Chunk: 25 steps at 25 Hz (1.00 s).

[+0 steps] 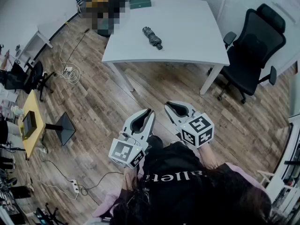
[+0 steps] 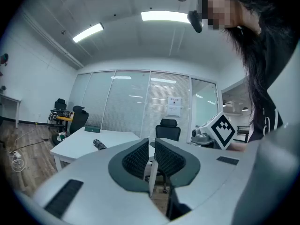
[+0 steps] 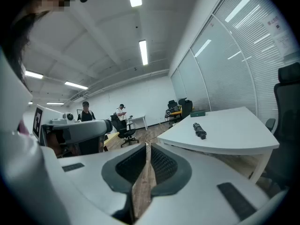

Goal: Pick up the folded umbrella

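Observation:
The folded umbrella, dark grey and strapped tight, lies on the white table near its middle. It shows small in the left gripper view and the right gripper view. Both grippers hang side by side in front of the person's chest, well short of the table and above the wood floor. My left gripper has its jaws together with nothing between them. My right gripper is shut and empty too. Both point toward the table.
A green box sits at the table's far edge. A black office chair stands right of the table. Cables lie on the floor at left, near a yellow desk. Two people stand far off.

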Available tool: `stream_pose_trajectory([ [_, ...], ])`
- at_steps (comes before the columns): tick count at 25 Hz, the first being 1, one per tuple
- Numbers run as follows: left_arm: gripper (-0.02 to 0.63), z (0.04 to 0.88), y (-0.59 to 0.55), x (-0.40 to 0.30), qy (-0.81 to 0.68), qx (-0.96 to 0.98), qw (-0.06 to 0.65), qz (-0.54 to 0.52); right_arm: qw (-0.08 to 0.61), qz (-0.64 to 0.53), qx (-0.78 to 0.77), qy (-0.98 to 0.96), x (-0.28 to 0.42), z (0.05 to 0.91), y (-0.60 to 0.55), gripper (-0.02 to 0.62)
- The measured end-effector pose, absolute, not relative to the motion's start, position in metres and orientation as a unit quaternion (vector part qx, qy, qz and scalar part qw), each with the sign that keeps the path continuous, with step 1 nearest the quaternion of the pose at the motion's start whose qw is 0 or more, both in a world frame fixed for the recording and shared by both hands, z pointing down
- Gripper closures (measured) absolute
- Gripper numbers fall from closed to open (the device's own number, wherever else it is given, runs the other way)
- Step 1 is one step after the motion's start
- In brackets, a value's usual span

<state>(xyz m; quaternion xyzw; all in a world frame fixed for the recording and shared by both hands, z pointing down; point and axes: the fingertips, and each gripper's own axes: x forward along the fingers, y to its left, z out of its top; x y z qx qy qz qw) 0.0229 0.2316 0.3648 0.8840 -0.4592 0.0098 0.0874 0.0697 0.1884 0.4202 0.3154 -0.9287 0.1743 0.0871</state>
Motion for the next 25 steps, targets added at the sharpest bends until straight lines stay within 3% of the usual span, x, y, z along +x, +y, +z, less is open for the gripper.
stream_pose_trajectory([
  [25,0.548,0.381,0.223,0.027,-0.470,0.876,0.102,0.028,0.086,0.220,0.300,-0.924,0.071,0.439,0.178,0.552],
])
